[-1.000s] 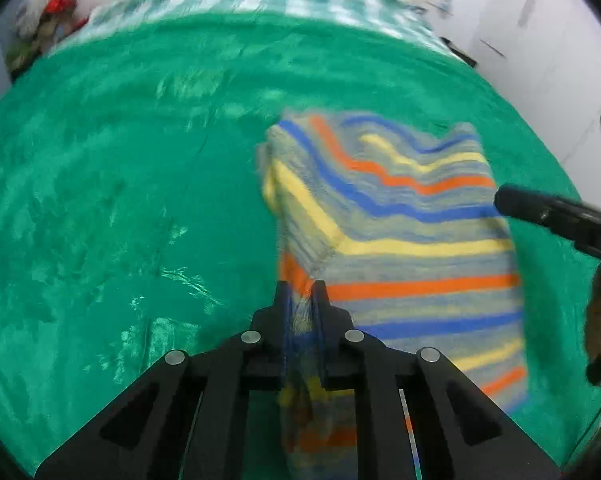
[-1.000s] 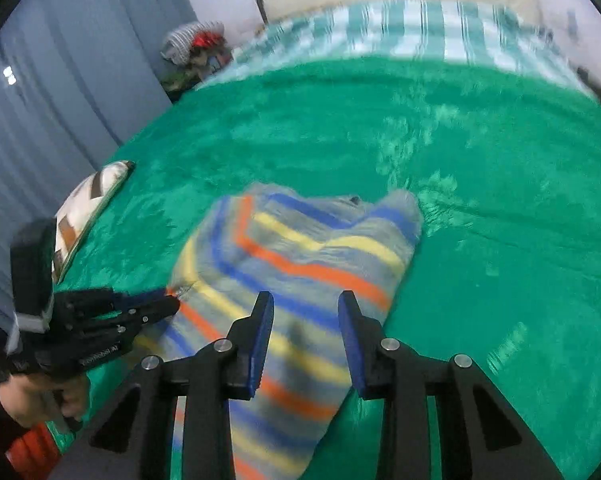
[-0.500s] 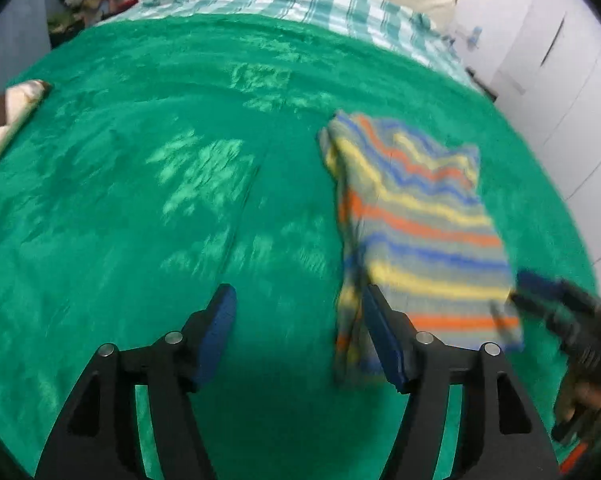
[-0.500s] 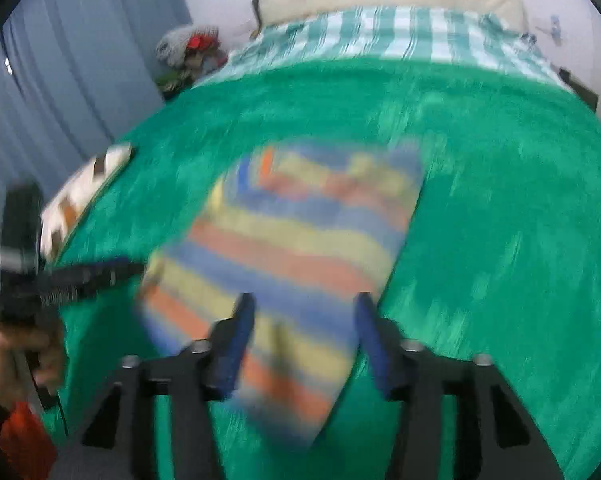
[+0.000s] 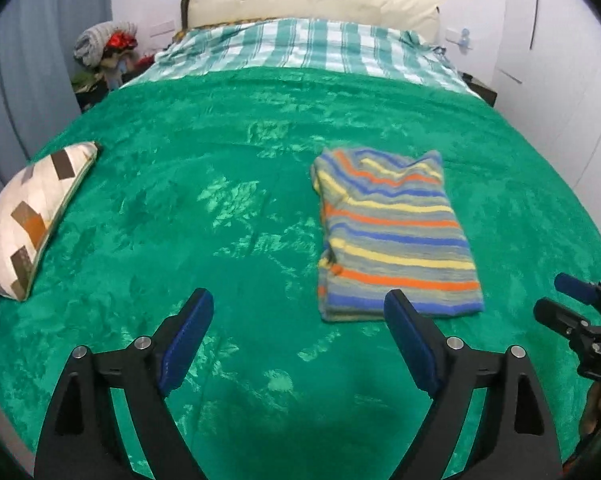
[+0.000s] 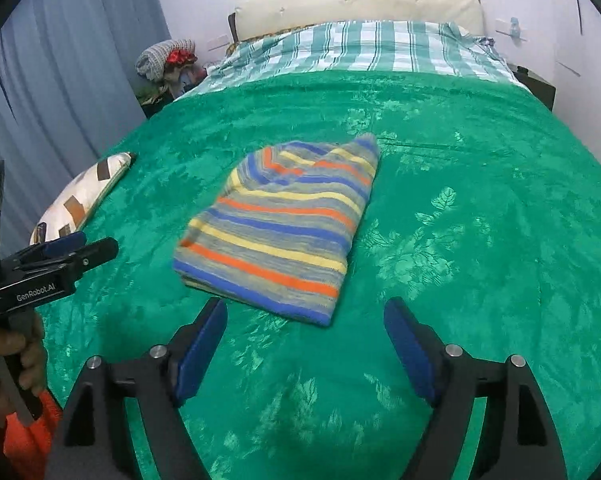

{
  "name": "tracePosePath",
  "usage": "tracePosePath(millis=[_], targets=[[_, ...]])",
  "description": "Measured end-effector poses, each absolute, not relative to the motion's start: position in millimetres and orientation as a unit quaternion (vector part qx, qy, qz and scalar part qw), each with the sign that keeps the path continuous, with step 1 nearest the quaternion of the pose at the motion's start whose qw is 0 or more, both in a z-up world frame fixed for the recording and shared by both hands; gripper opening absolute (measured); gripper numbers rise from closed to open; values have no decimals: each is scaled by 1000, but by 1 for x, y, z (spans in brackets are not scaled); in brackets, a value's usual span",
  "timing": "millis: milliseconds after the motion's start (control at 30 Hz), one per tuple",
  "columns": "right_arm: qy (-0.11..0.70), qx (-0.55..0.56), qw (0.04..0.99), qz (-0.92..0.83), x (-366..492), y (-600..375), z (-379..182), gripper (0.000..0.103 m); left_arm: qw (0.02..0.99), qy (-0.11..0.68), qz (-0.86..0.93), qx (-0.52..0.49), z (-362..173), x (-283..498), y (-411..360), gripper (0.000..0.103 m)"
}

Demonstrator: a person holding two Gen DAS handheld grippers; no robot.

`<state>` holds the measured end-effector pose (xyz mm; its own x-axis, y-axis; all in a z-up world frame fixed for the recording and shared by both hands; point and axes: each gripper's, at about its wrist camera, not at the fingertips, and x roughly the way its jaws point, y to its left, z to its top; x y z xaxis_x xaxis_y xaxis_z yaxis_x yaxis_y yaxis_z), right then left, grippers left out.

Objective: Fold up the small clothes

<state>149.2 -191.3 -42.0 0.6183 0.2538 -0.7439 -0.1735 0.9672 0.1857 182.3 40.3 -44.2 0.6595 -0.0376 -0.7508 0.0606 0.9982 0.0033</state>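
A small striped garment [image 5: 392, 232], grey with blue, yellow and orange bands, lies folded flat on the green blanket [image 5: 220, 208]. It also shows in the right wrist view [image 6: 284, 232]. My left gripper [image 5: 298, 312] is open and empty, held above the blanket just near of the garment's left corner. My right gripper [image 6: 304, 320] is open and empty, just near of the garment's front edge. Each gripper shows in the other's view, the right one [image 5: 568, 304] at the right edge and the left one [image 6: 80, 248] at the left edge.
A patterned cushion [image 5: 32, 212] lies at the blanket's left edge. A checked sheet [image 5: 308, 48] and a cream headboard [image 5: 312, 4] are at the far end. A heap of clothes [image 5: 104, 44] sits by the curtain. White cupboards [image 5: 560, 60] stand on the right.
My left gripper let go of the garment and opened. Both grippers drew back and up from it. The garment now lies flat, folded.
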Motion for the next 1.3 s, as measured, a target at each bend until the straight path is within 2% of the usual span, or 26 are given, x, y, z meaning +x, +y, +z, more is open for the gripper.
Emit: tracePosePath(millis=[133,233,433,667,833,867,900,933,967,1000,1033,1133,1300], targets=[[418,50,900,115,142,-191,-37,80,912,408,-31,24,-39,178,37,88],[423,59,897,115,139,-194,-42,81,908,415,-47,21,-43,178,37,92],[453,130,872,131,155,-220,-77,85,866,460,-161,-107,-72,214,62,93],[434,228,855,167,230,-243,-102,85,847,487,-180,-116,-112,308,56,92],[455,311,810,198,306,-245,-146,85,814,518,-201,-168,-156,360,46,85],[458,323,804,199,313,-244,-153,85,814,512,-206,-178,-160,363,44,83],[458,328,801,203,322,-240,-159,84,814,503,-220,-191,-162,365,42,71],[453,323,804,209,327,-234,-162,84,800,505,-246,-210,-168,368,36,53],[448,318,806,222,331,-225,-162,75,783,522,-256,-220,-175,371,31,16],[460,321,794,236,337,-215,-166,49,779,529,-253,-222,-178,371,27,16],[474,319,788,230,339,-211,-169,32,785,524,-251,-216,-176,369,26,15],[479,304,795,215,337,-205,-157,28,788,512,-257,-226,-156,362,29,14],[431,291,819,243,324,-199,-81,27,813,465,-288,-200,-74,342,23,14]])
